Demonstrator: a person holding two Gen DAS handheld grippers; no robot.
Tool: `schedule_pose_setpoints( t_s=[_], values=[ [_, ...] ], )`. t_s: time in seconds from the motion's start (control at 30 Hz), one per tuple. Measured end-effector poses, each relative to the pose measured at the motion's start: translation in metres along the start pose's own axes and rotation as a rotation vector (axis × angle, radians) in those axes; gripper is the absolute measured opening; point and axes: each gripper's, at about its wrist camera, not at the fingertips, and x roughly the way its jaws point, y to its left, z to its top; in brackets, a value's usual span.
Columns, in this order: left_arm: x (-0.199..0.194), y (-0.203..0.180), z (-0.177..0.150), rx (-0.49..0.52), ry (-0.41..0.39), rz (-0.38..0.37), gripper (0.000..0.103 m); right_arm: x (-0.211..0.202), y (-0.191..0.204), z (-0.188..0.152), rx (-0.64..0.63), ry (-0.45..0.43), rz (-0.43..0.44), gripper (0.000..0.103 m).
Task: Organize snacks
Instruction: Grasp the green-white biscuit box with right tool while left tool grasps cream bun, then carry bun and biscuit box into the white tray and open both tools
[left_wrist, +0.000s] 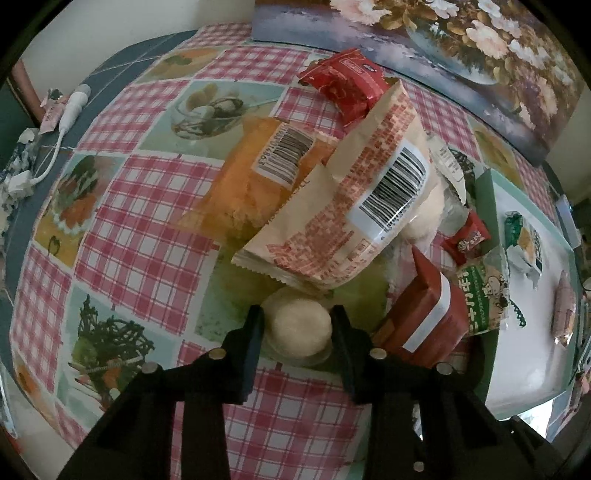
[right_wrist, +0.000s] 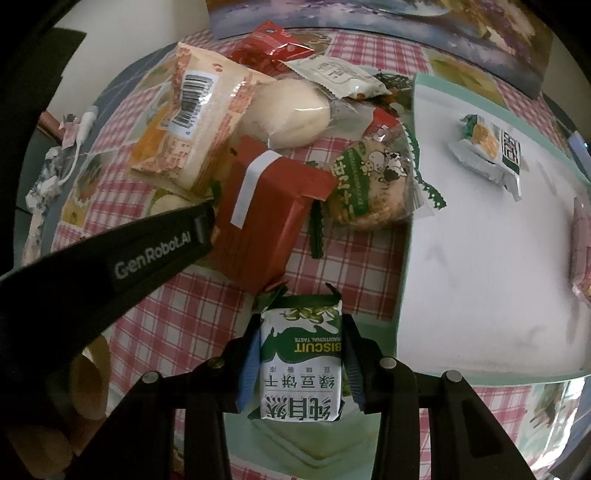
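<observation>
my left gripper (left_wrist: 298, 325) is down at the near edge of the snack heap, jaws pinched in on a pale round cake in clear wrap (left_wrist: 298, 326), one pad on each side, the cake sitting on the checked tablecloth (left_wrist: 147, 229). it lies right under the near end of the long beige packet with the barcode (left_wrist: 347, 206), which leans across an orange packet (left_wrist: 251, 177) to its left. risk here, as i read it: lift straight up and the cake drags that beige packet, and the stack tips toward the red box (left_wrist: 424, 314) just to the right. the wrap looks slick and the cake soft, so a hard squeeze could crush it and a light one could let it slide out

my right gripper (right_wrist: 301, 354) is clamped on a green bean biscuit pack (right_wrist: 301, 354), gripped by its sides and held above the cloth, near the left rim of the white tray with the mint border (right_wrist: 406, 206). two packs already lie in the tray on its far and right side, so that's where i judge this one belongs. the green sawtooth-edged cracker packet (right_wrist: 369, 184) overhangs the tray's left rim, so a low swing could clip it, and my left tool sits close on the left, so we could bump
</observation>
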Motion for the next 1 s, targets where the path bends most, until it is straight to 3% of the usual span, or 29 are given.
schedule_pose_setpoints(
  t_s=[0.47, 0.8, 1.0],
  values=[
    [-0.02, 0.022, -0.014, -0.031, -0.002, -0.003, 0.038, -0.016, -0.01, -0.007, 0.033, -0.025, 0.043, 0.042],
    [-0.061, 0.033, -0.02, -0.045, -0.106, 0.014, 0.038, -0.054, -0.033, -0.008, 0.098, -0.122, 0.084, 0.042],
    [-0.082, 0.026, -0.023, -0.033, -0.16, 0.013, 0.038, -0.076, -0.069, -0.007, 0.197, -0.181, 0.065, 0.042]
  ],
)
